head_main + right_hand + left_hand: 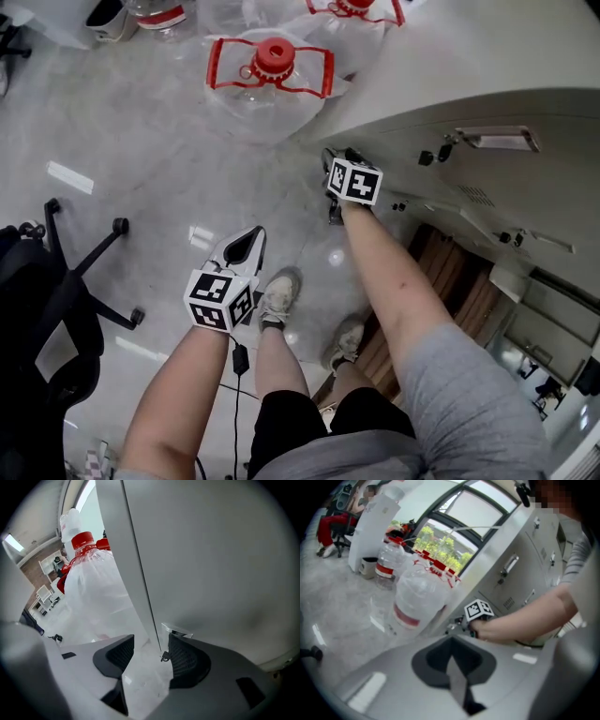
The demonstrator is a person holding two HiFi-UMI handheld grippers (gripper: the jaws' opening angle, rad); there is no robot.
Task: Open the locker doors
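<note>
A bank of grey lockers runs along the right of the head view. My right gripper is low beside a locker door, and it is open. In the right gripper view its jaws straddle the door's left edge. A small metal pull tab sits just above the right pad, and nothing is pressed between the pads. My left gripper hangs over the floor near the person's shoes, away from the lockers. Its jaws are shut and hold nothing.
Large clear water jugs with red caps and handles stand on the floor just left of the lockers, close to the right gripper. A black office chair is at the left. The person's shoes and a dangling cable are below the left gripper.
</note>
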